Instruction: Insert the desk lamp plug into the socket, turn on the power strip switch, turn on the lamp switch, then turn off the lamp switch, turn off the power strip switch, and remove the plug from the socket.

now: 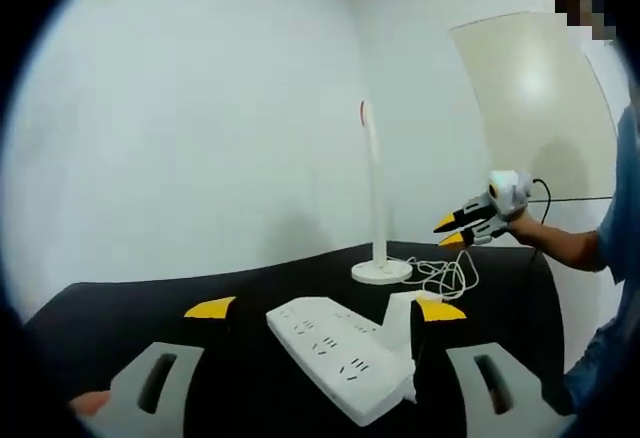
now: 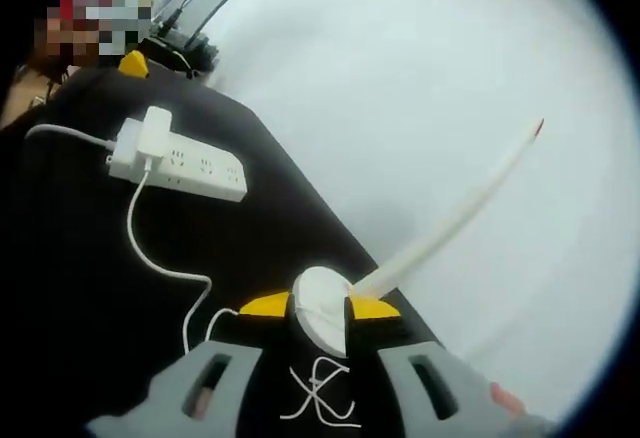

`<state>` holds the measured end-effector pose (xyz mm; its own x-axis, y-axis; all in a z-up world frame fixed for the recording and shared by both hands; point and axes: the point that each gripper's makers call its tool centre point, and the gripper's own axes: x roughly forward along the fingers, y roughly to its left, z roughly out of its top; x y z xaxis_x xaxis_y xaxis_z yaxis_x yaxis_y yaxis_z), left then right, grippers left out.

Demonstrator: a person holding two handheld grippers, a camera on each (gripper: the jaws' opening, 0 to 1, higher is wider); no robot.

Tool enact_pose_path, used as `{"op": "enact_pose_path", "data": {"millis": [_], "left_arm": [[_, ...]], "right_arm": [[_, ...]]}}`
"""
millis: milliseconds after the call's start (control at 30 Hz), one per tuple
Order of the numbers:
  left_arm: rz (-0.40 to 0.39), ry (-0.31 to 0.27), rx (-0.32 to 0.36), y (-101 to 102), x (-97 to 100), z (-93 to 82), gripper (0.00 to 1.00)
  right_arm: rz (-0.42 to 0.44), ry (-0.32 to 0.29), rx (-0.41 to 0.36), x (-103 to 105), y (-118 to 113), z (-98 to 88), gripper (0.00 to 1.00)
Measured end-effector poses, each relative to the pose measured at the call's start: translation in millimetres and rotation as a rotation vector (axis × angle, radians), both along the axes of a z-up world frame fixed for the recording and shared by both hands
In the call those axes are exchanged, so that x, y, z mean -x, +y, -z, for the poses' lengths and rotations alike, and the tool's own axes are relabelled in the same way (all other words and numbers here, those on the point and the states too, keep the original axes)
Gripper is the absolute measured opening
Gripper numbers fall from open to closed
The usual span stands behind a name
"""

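White plastic, the power strip [image 1: 343, 358] is lying on the black table [image 1: 150, 308], the lamp plug [image 1: 402, 326] sitting in its near end. The left gripper [image 1: 325, 309] is hovering wide open astride the strip, holding nothing. Beyond it, the right gripper [image 2: 318, 307] is spreading around the desk lamp [image 1: 379, 213] base.

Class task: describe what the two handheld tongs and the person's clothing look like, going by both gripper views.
Each pair of tongs has grey slotted jaws ending in yellow tips, seen on the left tongs and the right tongs. From the left gripper view, the right tongs show dark jaws with yellow tips, a white rounded body and a thin dark cable. The person wears a blue sleeve.
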<state>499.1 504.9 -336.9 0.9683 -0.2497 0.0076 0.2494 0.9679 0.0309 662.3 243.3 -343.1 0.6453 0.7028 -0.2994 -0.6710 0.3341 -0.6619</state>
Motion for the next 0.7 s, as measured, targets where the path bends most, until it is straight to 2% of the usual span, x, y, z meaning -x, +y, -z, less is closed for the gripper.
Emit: {"op": "enact_pose_path", "data": {"millis": [67, 267, 433, 700], "left_arm": [[-0.004, -0.005, -0.006, 1.1, 0.4, 1.7, 0.75], [0.006, -0.034, -0.003, 1.9, 3.7, 1.2, 0.82], [0.038, -0.043, 0.016, -0.5, 6.6, 2.1, 0.86], [0.033, -0.059, 0.050, 6.0, 9.0, 1.9, 0.89]], "right_arm": [[0.005, 0.009, -0.008, -0.6, -3.0, -0.1, 0.22], [0.020, 0.023, -0.018, -9.2, -9.8, 1.4, 0.22], [0.023, 0.031, -0.033, -11.6, -11.9, -0.9, 0.22], [0.024, 0.057, -0.044, -16.2, -13.7, 2.8, 0.24]]}}
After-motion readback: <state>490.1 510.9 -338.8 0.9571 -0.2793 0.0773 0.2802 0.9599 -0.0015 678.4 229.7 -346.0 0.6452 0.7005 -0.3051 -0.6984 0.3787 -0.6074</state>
